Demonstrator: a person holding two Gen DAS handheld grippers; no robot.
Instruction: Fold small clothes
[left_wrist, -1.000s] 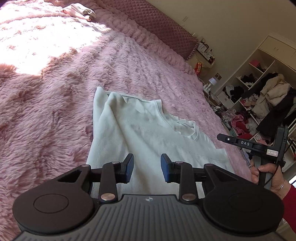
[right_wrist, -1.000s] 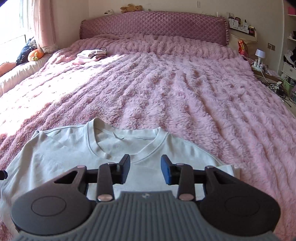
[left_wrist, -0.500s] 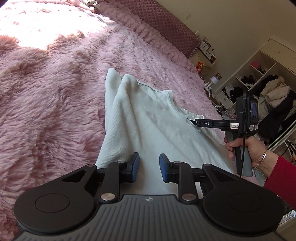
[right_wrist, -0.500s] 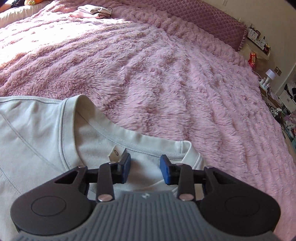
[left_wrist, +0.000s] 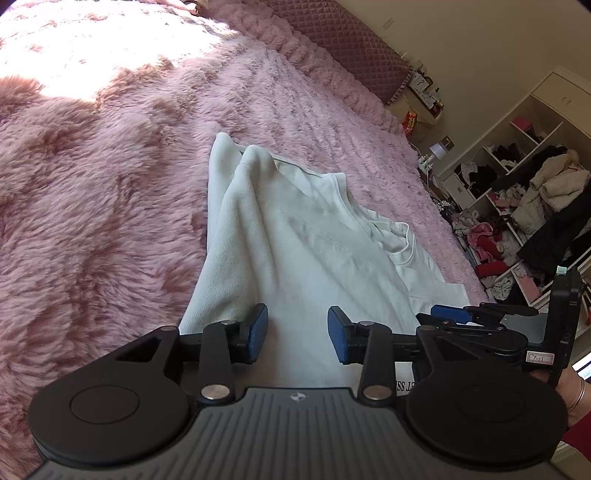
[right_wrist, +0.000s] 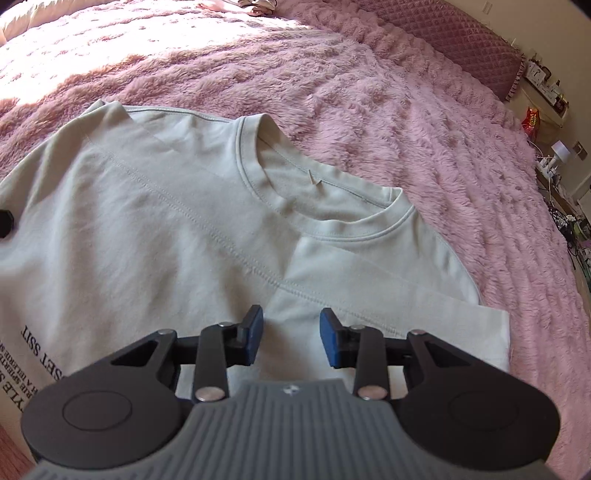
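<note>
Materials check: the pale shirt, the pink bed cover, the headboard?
Pale grey-green crew-neck shirt: looks like matte cotton jersey, with stitched seams and a ribbed collar. Fluffy pink bed cover: long-pile plush, probably faux fur. Mauve headboard: quilted, diamond-stitched fabric, possibly velvet.

The left wrist view sits low and close over the pale shirt (left_wrist: 295, 258), behind its own blue fingers (left_wrist: 258, 332); it looks along the shirt toward the pink bed cover (left_wrist: 92, 184), the headboard (left_wrist: 351, 48) and the open shelves (left_wrist: 517, 184) at the right; the right gripper (left_wrist: 450, 314) shows at its right edge. The right wrist view also sits close above the shirt (right_wrist: 166, 221), near the collar (right_wrist: 314, 192), facing across the bed cover (right_wrist: 406, 92) to the headboard (right_wrist: 461, 33). Both views share the shirt, the collar, the bed cover and the headboard.
</note>
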